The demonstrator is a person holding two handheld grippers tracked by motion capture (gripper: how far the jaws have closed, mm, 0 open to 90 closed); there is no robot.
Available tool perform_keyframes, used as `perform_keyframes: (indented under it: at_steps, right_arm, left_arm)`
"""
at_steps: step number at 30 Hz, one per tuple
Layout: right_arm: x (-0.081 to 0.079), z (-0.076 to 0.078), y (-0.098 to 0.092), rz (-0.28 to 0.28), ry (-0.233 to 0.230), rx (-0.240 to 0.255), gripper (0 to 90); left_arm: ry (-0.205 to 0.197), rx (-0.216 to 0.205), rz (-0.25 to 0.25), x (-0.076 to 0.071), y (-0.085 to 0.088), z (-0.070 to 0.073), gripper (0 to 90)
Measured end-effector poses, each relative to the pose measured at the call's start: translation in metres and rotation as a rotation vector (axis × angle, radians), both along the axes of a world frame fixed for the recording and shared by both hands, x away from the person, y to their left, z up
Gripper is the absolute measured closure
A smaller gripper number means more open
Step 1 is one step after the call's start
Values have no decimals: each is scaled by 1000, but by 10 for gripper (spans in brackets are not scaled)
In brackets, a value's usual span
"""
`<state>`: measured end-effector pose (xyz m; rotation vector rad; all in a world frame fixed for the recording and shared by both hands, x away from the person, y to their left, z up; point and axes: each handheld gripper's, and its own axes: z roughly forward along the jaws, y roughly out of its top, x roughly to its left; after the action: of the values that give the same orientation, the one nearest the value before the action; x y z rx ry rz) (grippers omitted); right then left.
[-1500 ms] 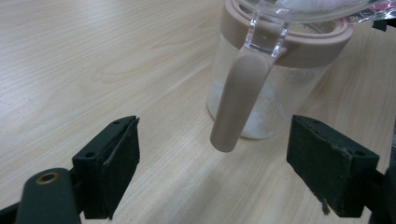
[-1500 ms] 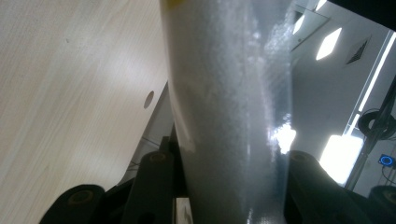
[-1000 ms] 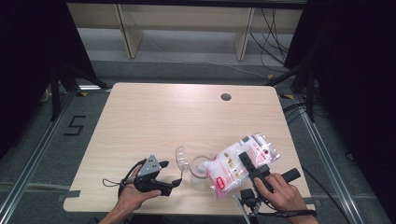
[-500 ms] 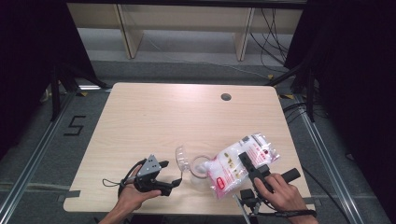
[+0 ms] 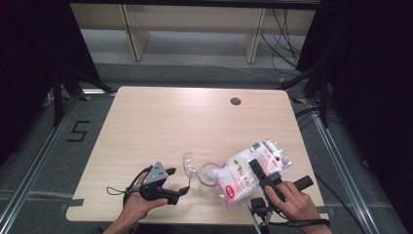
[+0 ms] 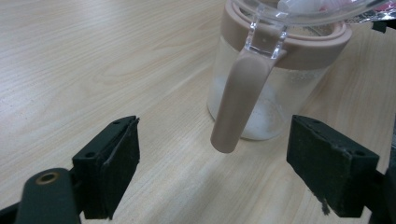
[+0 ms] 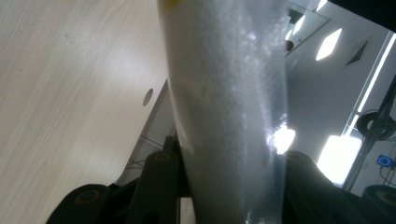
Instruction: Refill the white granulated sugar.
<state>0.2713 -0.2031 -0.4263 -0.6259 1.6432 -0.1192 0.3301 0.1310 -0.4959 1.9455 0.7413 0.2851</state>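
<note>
Right hand-held gripper (image 5: 254, 168) pinched white bag (image 5: 243, 173) tilted over jar (image 5: 208, 174), left hand-held gripper (image 5: 178, 181) spread, just beside jar handle (image 6: 238, 102).

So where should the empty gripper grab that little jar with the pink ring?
Probably the jar's pink handle. It sticks out and hangs down toward the left gripper, whose open jaws already stand either side of it, a little way back. Coming in level from that side, it could pinch the narrow handle. The clear round body looks wider and more slippery.

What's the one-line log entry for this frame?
right gripper: shut on bag, tipped over jar | left gripper: open by jar handle
</note>
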Motion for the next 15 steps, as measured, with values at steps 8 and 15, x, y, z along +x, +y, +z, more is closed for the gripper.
perform_keyframes:
  at_steps: [8, 15]
  right_arm:
    - [0, 0, -1, -5, -4, 5, 713]
    - [-2, 0, -1, -22, 2, 27, 716]
  left_arm:
    - [10, -2, 9, 0, 0, 0, 168]
    - [13, -12, 11, 0, -1, -1, 169]
